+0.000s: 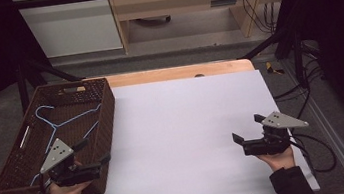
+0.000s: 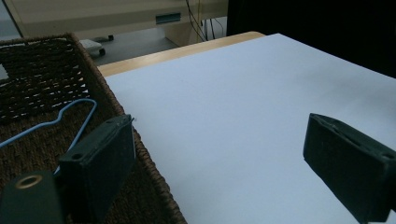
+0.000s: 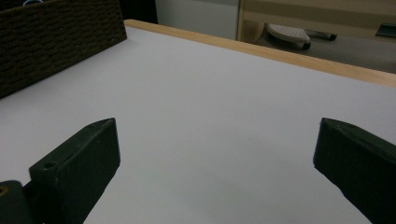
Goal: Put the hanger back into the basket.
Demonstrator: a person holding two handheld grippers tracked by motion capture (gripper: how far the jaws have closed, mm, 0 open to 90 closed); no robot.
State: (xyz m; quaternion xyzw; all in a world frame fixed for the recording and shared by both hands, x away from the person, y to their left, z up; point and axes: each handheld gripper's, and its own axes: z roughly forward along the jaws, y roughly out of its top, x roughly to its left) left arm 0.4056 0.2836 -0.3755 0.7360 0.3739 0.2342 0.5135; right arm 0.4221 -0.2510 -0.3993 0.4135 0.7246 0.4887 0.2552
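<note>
Hanger (image 1: 65,122), a thin blue wire one, lies flat on the floor of the brown woven basket (image 1: 106,113) at the left of the table, its hook toward the far left corner and one arm running back toward the near right. The left gripper (image 1: 95,152) stands with its jaws wide apart and nothing between them; in the left gripper view one jaw sits over the basket's right wall and the other out over the white sheet (image 1: 191,140), with a loop of the hanger (image 2: 77,112) just beyond the inner jaw. The right gripper (image 1: 247,128) rests at the near right of the sheet, well apart from the basket, its jaws spread too and empty. If the job is to lift the hanger out, the left jaws would do well to come fully inside the wall first, so that neither pad catches the weave. The wire is thin and lies flush, so a jaw probably has to slide under it where it curves up a little, near the hook or the shoulder bend. A grip close to the middle should keep it from swinging. The basket is light and may shift if nudged.
</note>
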